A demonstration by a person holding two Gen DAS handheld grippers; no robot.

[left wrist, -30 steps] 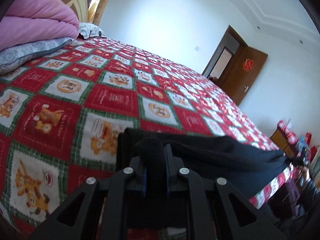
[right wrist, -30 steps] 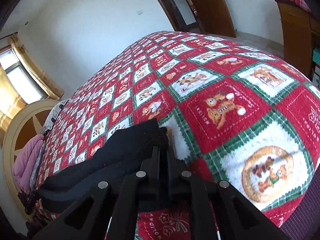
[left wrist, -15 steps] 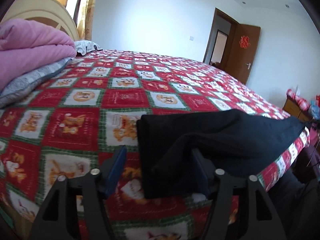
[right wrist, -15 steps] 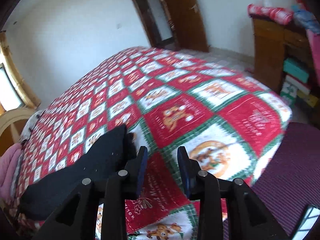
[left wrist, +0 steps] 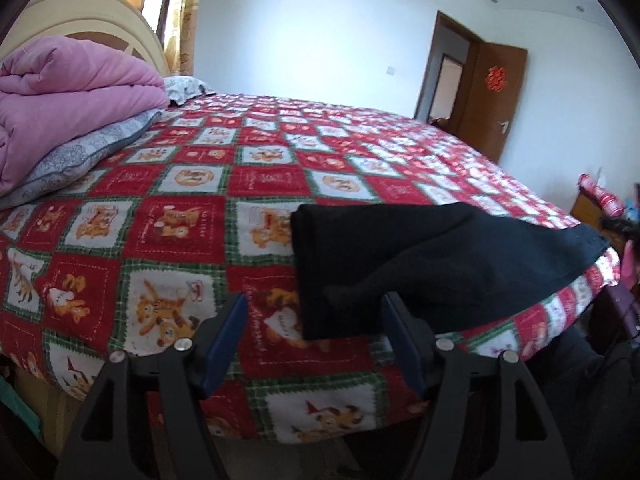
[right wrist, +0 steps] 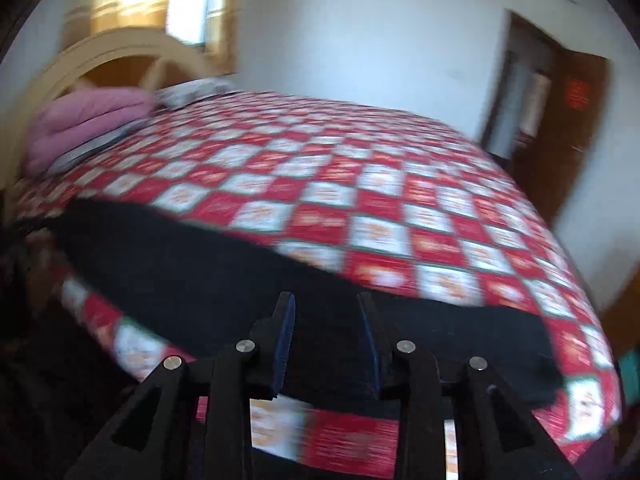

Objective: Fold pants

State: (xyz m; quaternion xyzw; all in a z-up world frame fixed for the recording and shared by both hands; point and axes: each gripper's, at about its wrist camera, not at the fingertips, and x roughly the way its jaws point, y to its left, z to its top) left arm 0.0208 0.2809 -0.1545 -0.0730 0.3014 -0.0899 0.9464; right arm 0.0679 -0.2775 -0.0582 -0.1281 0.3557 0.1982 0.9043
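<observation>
A bedroom: a bed (left wrist: 192,240) under a red-and-white checked cover fills both views, with a pink quilt (left wrist: 68,92) and pillow stacked at the headboard and a brown door (left wrist: 492,100) in the far wall. The pants (left wrist: 440,264), black and already doubled into a long band, lie flat along the near edge of the bed. A second ago both tools were clamped on that cloth; now the left tool (left wrist: 316,340) stands wide apart, its jaws empty, drawn back just short of the folded end. The right tool (right wrist: 326,336) is likewise spread and holds nothing, and it has swung round from the far end to face the middle of the band; its view is smeared with motion. So the fold just made has been laid down and let go. Judging by the length still lying there, another fold across the middle seems due, and the right tool looks placed to start it.
</observation>
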